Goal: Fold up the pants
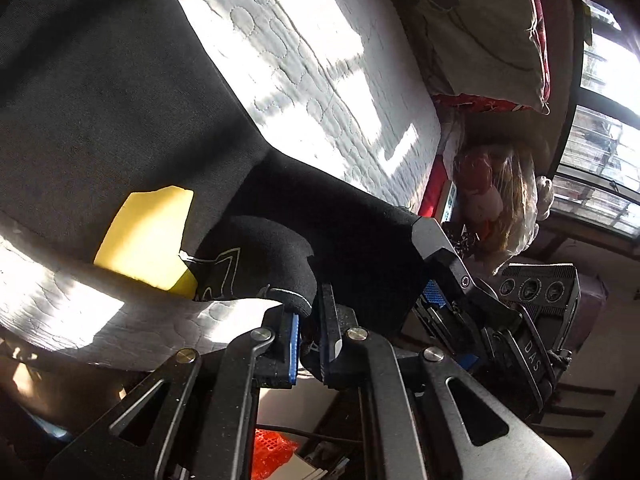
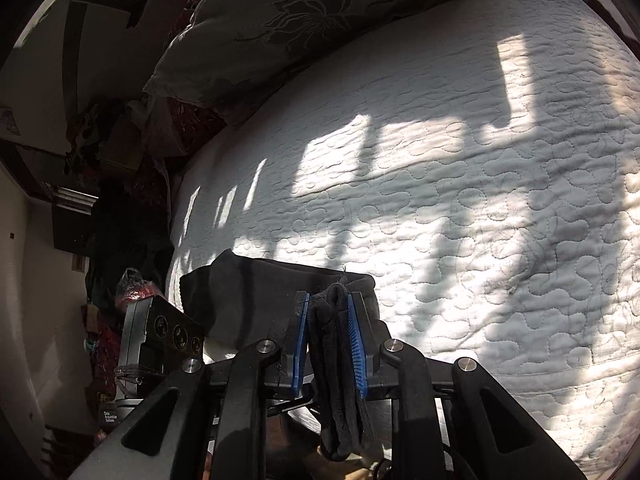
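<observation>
- The black pants [image 1: 120, 92] lie across a white quilted mattress [image 1: 320, 60], their near edge lifted off it by both grippers
- The left gripper [image 1: 312, 344] is closed tight on a thick rolled hem of the pants, the dark fabric pinched between its blue-lined pads [image 1: 294, 350]
- A yellow patch [image 1: 148, 236] shows on the pants just beside that pinched part, next to a thin pale printed outline
- In the left wrist view the right gripper [image 1: 434, 264] is seen to the right, its finger tip pressed against the same black cloth
- In the right wrist view the right gripper [image 2: 328, 336] is clamped on a bunched fold of the pants [image 2: 280, 292], which hangs down between its blue pads [image 2: 356, 344] and below them
- Beyond those pads, the rest of the cloth lies in a dark heap at the mattress [image 2: 460, 200] edge
- The left gripper's body [image 2: 160, 340] appears at the lower left of that view, close beside the heap
- A floral pillow [image 2: 280, 20] lies at the far end of the mattress, well apart from the pants
- Window bars [image 1: 600, 152] stand behind, and sun patches fall over the quilting
</observation>
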Demonstrator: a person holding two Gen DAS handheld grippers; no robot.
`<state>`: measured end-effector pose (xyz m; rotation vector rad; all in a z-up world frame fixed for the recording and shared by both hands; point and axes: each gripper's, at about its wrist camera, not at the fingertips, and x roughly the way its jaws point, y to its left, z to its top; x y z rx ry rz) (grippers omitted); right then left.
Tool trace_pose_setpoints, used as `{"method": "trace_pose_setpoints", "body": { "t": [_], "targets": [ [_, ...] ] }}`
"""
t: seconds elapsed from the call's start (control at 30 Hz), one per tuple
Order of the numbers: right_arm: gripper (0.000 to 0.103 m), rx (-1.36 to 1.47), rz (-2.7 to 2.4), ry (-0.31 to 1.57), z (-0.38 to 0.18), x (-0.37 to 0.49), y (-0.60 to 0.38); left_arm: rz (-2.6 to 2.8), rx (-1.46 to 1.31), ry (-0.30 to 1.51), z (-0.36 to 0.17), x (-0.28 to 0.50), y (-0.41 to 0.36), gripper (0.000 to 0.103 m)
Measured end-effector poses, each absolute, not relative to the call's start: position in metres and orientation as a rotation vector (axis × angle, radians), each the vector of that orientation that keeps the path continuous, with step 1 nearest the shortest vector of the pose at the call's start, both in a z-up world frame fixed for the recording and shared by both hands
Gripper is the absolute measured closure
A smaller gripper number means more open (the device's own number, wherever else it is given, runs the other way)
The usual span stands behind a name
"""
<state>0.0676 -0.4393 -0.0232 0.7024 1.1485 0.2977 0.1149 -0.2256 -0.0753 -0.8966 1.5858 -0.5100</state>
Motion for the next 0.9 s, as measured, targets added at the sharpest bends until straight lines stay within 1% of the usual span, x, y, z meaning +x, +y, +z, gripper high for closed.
{"method": "trace_pose_setpoints", "body": {
  "t": [0.2,0.37,0.67,0.8,0.9],
  "targets": [
    [0.084,0.677,0.323,1.149,-0.008,0.082,-0.4,-0.476,-0.99,1.545,-0.078,0.124,-0.182,0.098],
    [0.084,0.684,0.349,1.169,-0.011,0.098,-0.365,-0.446,-1.063,1.542,-0.09,0.128,-0.153,0.098],
    [0.084,0.754,0.387,1.22,-0.035,0.124,-0.309,-0.365,-1.192,1.521,-0.111,0.14,-0.094,0.098],
    [0.08,0.797,0.408,1.246,-0.051,0.136,-0.285,-0.326,-1.21,1.533,-0.12,0.141,-0.074,0.098],
    [0.078,0.82,0.413,1.284,-0.068,0.142,-0.268,-0.248,-1.163,1.52,-0.118,0.141,-0.057,0.097]
  ]
}}
